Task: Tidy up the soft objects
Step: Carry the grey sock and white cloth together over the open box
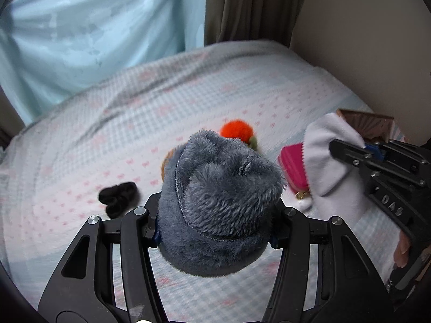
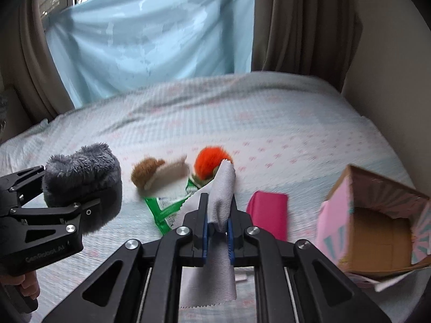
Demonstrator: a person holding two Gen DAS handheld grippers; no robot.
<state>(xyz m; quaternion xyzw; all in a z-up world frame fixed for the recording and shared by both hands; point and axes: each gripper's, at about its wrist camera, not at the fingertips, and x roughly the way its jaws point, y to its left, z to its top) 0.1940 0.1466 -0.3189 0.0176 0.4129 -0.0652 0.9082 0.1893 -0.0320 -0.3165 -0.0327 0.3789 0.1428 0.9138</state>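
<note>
The pink cardboard box (image 2: 377, 231) is lying open at 4 o'clock, nothing visible inside; left gripper (image 1: 215, 231) jaws are clamping a grey fuzzy hat (image 1: 218, 202), right gripper (image 2: 217, 239) jaws are pinching a white cloth (image 2: 222, 196).

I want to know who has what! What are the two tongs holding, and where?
Left tongs: fluffy grey thing, squeezed around its lower sides. Right tongs: white cloth, pinched at a bunched fold.

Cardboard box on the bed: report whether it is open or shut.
Open. The cardboard box lies tipped on the bed, its flaps spread, bare brown interior showing.
</note>
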